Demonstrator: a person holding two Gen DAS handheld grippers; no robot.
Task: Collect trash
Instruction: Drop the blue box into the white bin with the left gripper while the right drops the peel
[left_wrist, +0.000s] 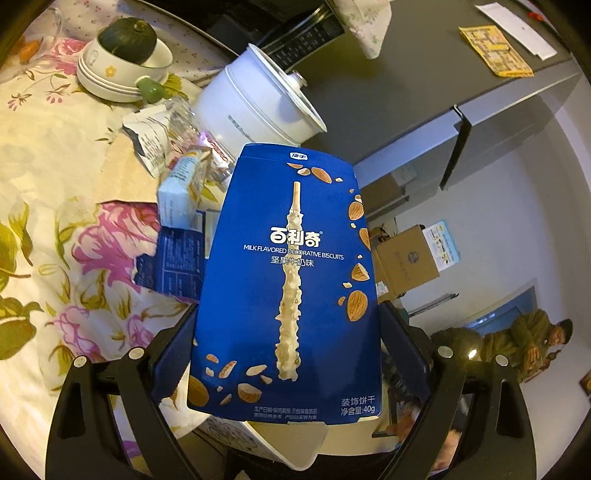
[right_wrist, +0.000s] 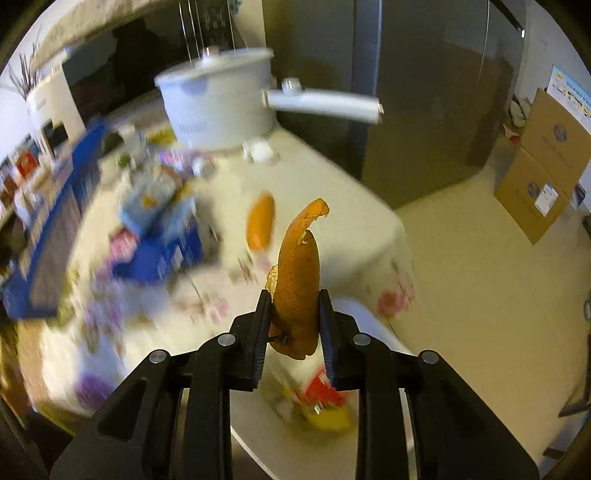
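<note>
**Both jaws loaded: biscuit box on the left, peel on the right**

Your left gripper (left_wrist: 286, 350) points gently downward across the flowered desk (left_wrist: 48, 206), and its jaws stand wide, pinching a blue biscuit box (left_wrist: 291, 280) by its two side edges. The box stands upright in the centre of the left wrist view, printed face toward the camera, its top reaching up to the white pot (left_wrist: 258, 107) at upper centre. More trash lies on the desk left of the box — a torn blue carton (left_wrist: 173, 262), a pale blue packet (left_wrist: 181, 192) and a crumpled silver wrapper (left_wrist: 147, 133) above them. At upper left sits a white bowl (left_wrist: 122, 70) with a dark green squash in it.

Your right gripper (right_wrist: 294, 314) tips steeply downward, with its jaws drawn close and pinching an orange peel (right_wrist: 299, 280). The peel sticks up between them in the centre of the right wrist view, its curled tip leaning right. Below the jaws, at lower centre, shows a white bin (right_wrist: 369, 321) with red and yellow scraps inside — the background is blurred. Another orange piece (right_wrist: 260, 221) lies on the desk just above and left of the peel.
</note>
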